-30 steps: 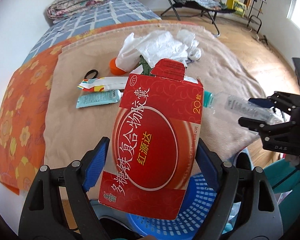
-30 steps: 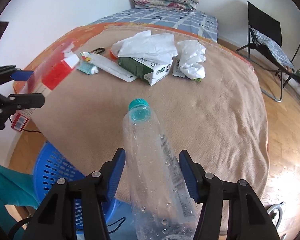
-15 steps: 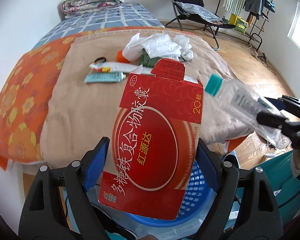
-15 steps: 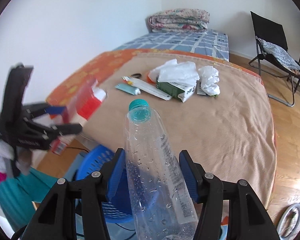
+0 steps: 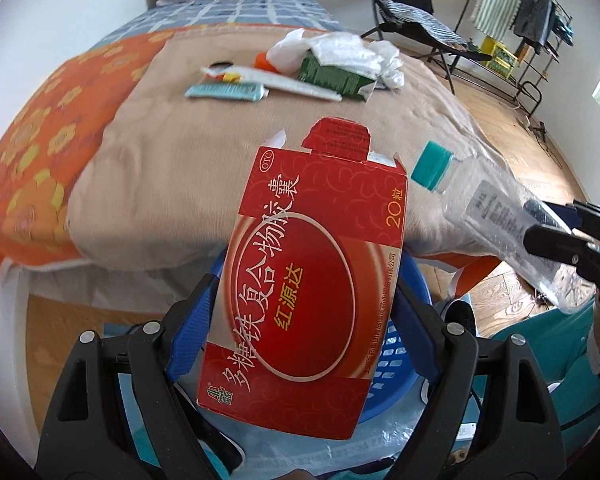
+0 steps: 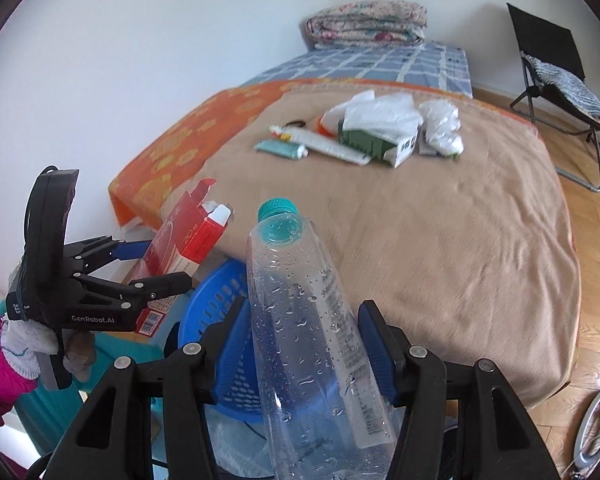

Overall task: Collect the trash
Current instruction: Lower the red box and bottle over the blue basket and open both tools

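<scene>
My left gripper (image 5: 306, 312) is shut on a flat red medicine box (image 5: 320, 272), held over a blue plastic basket (image 5: 392, 356) on the floor below the bed's edge. In the right wrist view that same box (image 6: 188, 236) and left gripper (image 6: 156, 264) show at the left. My right gripper (image 6: 300, 332) is shut on a clear plastic bottle (image 6: 312, 320) with a teal cap, above the basket (image 6: 212, 312). The bottle (image 5: 488, 208) also shows at the right of the left wrist view, in the right gripper (image 5: 560, 228).
On the tan blanket (image 6: 440, 220) lie a green carton (image 6: 372, 144), white plastic bags (image 6: 384, 116), a white tube (image 6: 328, 146) and a teal tube (image 6: 280, 148). A folding chair (image 6: 560, 68) stands at the right. A person's gloved hand (image 6: 24, 344) holds the left gripper.
Both grippers have drawn back from the bed with their loads, so the trash on the blanket looks farther off. The blue basket now lies under both grippers.
</scene>
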{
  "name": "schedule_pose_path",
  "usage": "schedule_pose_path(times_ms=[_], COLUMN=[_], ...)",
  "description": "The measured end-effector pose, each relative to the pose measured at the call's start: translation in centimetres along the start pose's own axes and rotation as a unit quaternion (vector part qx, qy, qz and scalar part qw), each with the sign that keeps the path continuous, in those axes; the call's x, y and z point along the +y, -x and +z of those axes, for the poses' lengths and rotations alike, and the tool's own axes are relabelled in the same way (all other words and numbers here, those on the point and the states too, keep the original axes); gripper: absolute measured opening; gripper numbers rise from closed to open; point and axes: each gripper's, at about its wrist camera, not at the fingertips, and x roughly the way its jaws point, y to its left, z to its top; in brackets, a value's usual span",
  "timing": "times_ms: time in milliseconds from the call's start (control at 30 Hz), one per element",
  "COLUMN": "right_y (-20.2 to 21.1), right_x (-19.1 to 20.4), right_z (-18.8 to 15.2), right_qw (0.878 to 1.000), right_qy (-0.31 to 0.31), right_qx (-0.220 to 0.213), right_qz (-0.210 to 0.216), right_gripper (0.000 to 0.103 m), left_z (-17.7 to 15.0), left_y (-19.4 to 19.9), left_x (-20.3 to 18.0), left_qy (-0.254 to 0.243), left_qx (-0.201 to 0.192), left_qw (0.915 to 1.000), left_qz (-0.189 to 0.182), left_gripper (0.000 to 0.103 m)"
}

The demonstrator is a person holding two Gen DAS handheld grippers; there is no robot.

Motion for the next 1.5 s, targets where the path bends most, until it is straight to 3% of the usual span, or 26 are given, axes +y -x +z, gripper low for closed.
schedule_pose_path(times_ms=[533, 1067, 1167, 1500], right_y=[-3.4, -4.7, -4.4, -4.0], right_x=[1.5, 2.5, 2.4, 1.7], right_z=[-1.3, -0.6, -0.5, -0.3], right_qw=[0.998, 0.998, 0.998, 0.999], right_qy=[0.012, 0.013, 0.011, 0.000], right_qx=[0.061, 0.066, 0.060, 0.051], right_qz=[0.010, 0.019, 0.016, 0.008], right_gripper=[0.058, 0.060, 0.070, 0.070], left_z=[-1.0, -0.8, -0.7, -0.7], left_y=[-1.2, -0.9, -0.8, -0.6], left_x=[0.3, 1.0, 1.0, 0.9], left_qy=[0.023, 0.035, 0.034, 0.033], left_qx=[0.005, 0.004, 0.002, -0.005], left_qw=[0.9997, 0.9994, 0.9994, 0.9994], left_qz=[-0.006, 0.005, 0.006, 0.011], left_gripper=[0.086, 0.087, 0.087, 0.087])
